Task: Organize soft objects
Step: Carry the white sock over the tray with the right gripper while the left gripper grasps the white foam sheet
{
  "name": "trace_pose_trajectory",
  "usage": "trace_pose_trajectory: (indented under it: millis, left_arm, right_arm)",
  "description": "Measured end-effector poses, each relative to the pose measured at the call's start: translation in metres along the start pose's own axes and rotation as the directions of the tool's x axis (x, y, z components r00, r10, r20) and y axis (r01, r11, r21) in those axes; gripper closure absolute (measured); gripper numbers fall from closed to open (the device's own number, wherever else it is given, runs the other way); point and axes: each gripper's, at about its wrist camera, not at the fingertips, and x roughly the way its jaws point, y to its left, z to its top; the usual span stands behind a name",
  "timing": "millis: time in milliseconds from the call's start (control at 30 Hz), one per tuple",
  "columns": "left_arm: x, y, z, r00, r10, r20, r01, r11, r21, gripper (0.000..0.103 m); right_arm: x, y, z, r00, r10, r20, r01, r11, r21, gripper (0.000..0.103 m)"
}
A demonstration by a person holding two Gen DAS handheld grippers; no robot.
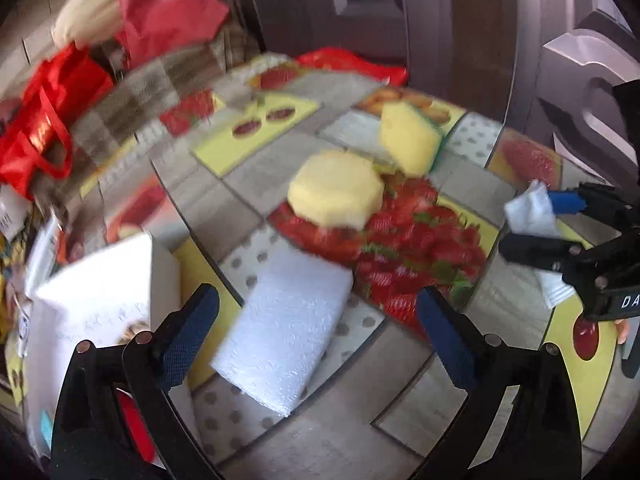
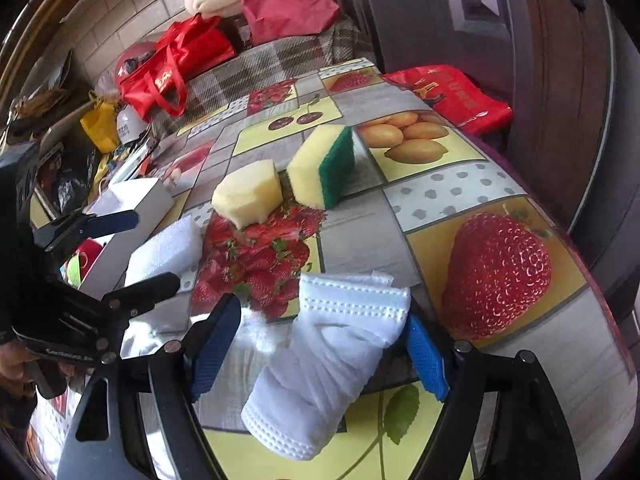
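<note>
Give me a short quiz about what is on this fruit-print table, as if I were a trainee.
1. True or false: the left tongs are clamped shut on the white foam block.
2. Which item lies between the fingers of the right tongs? A) white cloth B) yellow sponge C) red bag
3. Fill in: the rectangular sponge has yellow foam and a ____ scrubbing side.

Key: 1 false, they are open around it. 2 A. 3 green.

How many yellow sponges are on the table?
2. A rounded one lies on the strawberry print; a green-backed one stands just beyond it, by the lemons. Others may be hidden.
</note>
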Motion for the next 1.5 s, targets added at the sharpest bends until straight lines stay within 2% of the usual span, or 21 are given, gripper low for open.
trace_pose_trajectory:
  millis: [67,133,200,233,267,300,400,500,567,667,733,900,1067,1200,1300,1400,1500]
  left_arm:
    - [0.013,-0.002,-0.002,0.999,0.023,-0.049,-0.023,1.0,0.015,0.003]
    - [0.019,-0.001,-0.004,0.998,0.035,-0.047,-0.034,0.999,0.02,0.004]
    - [0.018,0.005,-0.005,0.999,0.029,-0.038,-0.03,0.999,-0.021,0.022]
    - [0.017,0.006,-0.004,0.998,0.06,-0.029,-0.061,0.998,-0.025,0.041]
    - [0.015,0.006,-0.006,0.998,0.059,-0.024,-0.059,0.998,-0.019,0.041]
    - [0.013,0.006,-0.007,0.999,0.052,-0.015,-0.052,0.999,-0.012,0.041]
    - [0.005,0.0,-0.019,0.997,0.061,0.037,-0.061,0.998,0.006,0.042]
    - [-0.011,-0.008,-0.031,0.993,0.065,0.102,-0.063,0.998,-0.029,0.043]
    - [-0.037,-0.01,-0.038,0.974,0.073,0.215,-0.059,0.996,-0.069,0.043]
    - [-0.06,-0.019,-0.053,0.953,0.101,0.285,-0.078,0.993,-0.091,0.043]
    - [-0.078,-0.023,-0.064,0.93,0.132,0.344,-0.102,0.989,-0.103,0.043]
    - [-0.106,-0.017,-0.089,0.896,0.206,0.394,-0.159,0.976,-0.148,0.042]
    - [-0.124,0.008,-0.117,0.876,0.273,0.397,-0.199,0.955,-0.219,0.042]
    - [-0.145,0.036,-0.151,0.859,0.347,0.378,-0.236,0.921,-0.308,0.042]
    - [-0.158,0.063,-0.178,0.845,0.422,0.329,-0.286,0.876,-0.387,0.042]
    - [-0.171,0.096,-0.205,0.827,0.49,0.277,-0.328,0.82,-0.47,0.042]
    - [-0.179,0.125,-0.227,0.812,0.534,0.237,-0.337,0.76,-0.556,0.042]
  right_arm:
    - [0.003,0.002,0.003,1.0,-0.027,0.003,0.027,1.0,0.002,0.023]
    - [0.008,0.007,0.005,0.998,-0.061,-0.004,0.061,0.998,-0.014,0.023]
    - [0.012,0.014,0.006,0.996,-0.092,-0.011,0.091,0.995,-0.045,0.023]
    - [0.012,0.017,0.006,0.995,-0.099,-0.012,0.098,0.993,-0.064,0.025]
    - [0.012,0.021,0.005,0.995,-0.099,-0.014,0.097,0.992,-0.086,0.032]
    - [0.011,0.023,0.003,0.995,-0.094,-0.014,0.092,0.99,-0.103,0.06]
    - [0.004,0.029,0.001,0.997,-0.07,0.015,0.072,0.987,-0.145,0.058]
    - [-0.013,0.033,-0.003,0.992,-0.073,0.106,0.089,0.984,-0.157,0.058]
    - [-0.023,0.032,-0.004,0.985,-0.071,0.158,0.095,0.984,-0.151,0.058]
    - [-0.037,0.031,-0.008,0.968,-0.066,0.241,0.103,0.985,-0.14,0.058]
    - [-0.043,0.034,-0.009,0.958,-0.064,0.28,0.107,0.984,-0.14,0.058]
    - [-0.046,0.047,-0.01,0.946,-0.029,0.322,0.064,0.993,-0.099,0.058]
    - [-0.037,0.083,-0.014,0.945,0.015,0.327,0.046,0.983,-0.175,0.058]
    - [-0.031,0.118,-0.02,0.945,0.064,0.32,0.026,0.963,-0.269,0.058]
    - [-0.025,0.147,-0.025,0.943,0.108,0.314,0.003,0.943,-0.333,0.058]
    - [-0.018,0.171,-0.028,0.942,0.156,0.297,-0.034,0.925,-0.379,0.058]
    - [-0.009,0.196,-0.029,0.938,0.21,0.276,-0.08,0.906,-0.416,0.058]
